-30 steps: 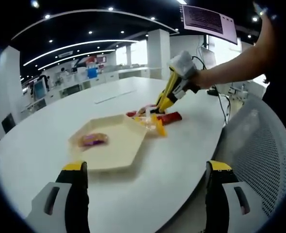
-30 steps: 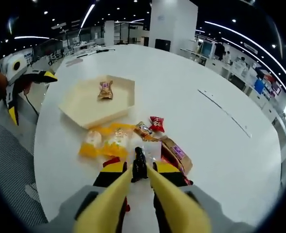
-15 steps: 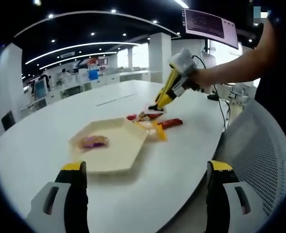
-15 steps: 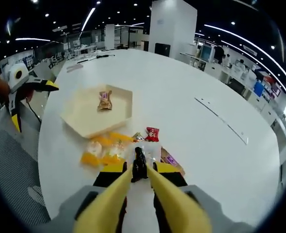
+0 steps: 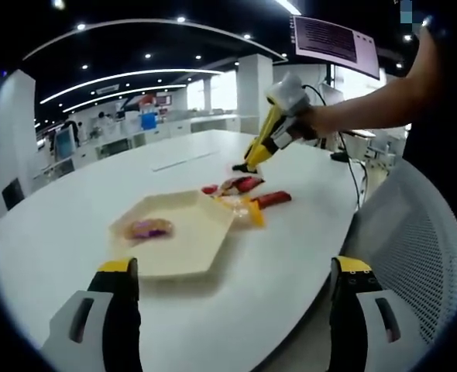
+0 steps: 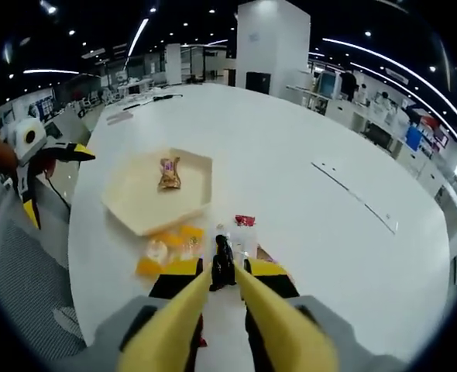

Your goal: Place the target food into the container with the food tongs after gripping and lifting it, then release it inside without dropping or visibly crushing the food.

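- Open-plan office hall with ceiling lights forms the background of the left gripper view; a large white table (image 5: 73, 232) carries a cream hexagonal tray (image 5: 197, 240) with one wrapped snack (image 5: 149, 227) lying inside it.
- Left gripper (image 5: 232, 310): its own two jaws stand wide apart at the bottom edge, holding nothing, near the table rim.
- Right gripper (image 5: 248, 163), raised over the snack pile (image 5: 244, 194) beside the tray, has its yellow jaws drawn together on a small dark piece; what that piece is cannot be told at this size.
- Handling judgement: the packets look light, soft and crinkly, with slick film; grip across the flat body or a sealed end, with light pressure.
- Right gripper view: the white table stretches ahead, with the tray (image 6: 128, 213) beyond the jaws and the wrapped snack (image 6: 168, 174) inside it.
- Right gripper (image 6: 223, 273): jaws clamped on a narrow black item (image 6: 224, 263); whether this is tongs or food cannot be told.
- Yellow packets (image 6: 166, 248) and a red packet (image 6: 245, 221) lie just below, blurred and partly hidden behind the jaws.
- Left gripper (image 6: 46, 174) shows at the far left, jaws spread.
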The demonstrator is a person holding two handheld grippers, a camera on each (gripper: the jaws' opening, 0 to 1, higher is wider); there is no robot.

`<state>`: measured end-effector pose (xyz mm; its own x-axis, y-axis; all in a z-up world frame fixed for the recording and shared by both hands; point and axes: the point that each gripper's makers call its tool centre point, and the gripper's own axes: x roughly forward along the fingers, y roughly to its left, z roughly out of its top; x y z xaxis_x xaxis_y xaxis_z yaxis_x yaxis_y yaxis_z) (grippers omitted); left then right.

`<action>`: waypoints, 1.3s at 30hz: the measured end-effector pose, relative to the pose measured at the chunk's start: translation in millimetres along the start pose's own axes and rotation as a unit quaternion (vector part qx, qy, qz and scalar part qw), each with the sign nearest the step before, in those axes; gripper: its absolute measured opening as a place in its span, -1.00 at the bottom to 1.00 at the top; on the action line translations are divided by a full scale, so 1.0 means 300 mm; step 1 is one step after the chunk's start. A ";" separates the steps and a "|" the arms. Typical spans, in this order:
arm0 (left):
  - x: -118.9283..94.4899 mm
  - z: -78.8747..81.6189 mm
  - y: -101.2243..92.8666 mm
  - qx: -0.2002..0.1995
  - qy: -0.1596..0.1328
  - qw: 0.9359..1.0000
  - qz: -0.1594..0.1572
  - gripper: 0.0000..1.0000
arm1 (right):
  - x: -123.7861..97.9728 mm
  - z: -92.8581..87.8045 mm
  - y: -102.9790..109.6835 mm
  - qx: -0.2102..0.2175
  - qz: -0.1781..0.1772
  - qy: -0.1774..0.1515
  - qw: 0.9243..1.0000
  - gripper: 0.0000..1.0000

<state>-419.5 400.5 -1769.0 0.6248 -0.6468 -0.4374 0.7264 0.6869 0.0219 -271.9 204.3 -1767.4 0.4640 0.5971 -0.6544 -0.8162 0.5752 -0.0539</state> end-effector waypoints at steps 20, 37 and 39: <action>-0.002 0.007 0.004 0.002 -0.006 1.000 0.003 0.99 | 0.111 0.233 0.174 -0.049 0.053 -0.022 0.997 -0.60; -0.002 0.004 0.005 0.004 -0.003 1.000 0.005 0.99 | 0.239 0.397 0.374 -0.087 0.106 -0.030 0.990 -0.60; -0.002 0.003 0.007 0.002 -0.003 1.000 0.007 0.99 | 0.252 0.405 0.392 -0.086 0.110 -0.030 0.990 -0.60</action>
<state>-418.2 401.9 -1767.9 0.6359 -0.6395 -0.4322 0.7191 0.6942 0.0309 -291.1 385.1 -1731.5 0.2838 0.7328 -0.6184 -0.9438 0.3274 -0.0453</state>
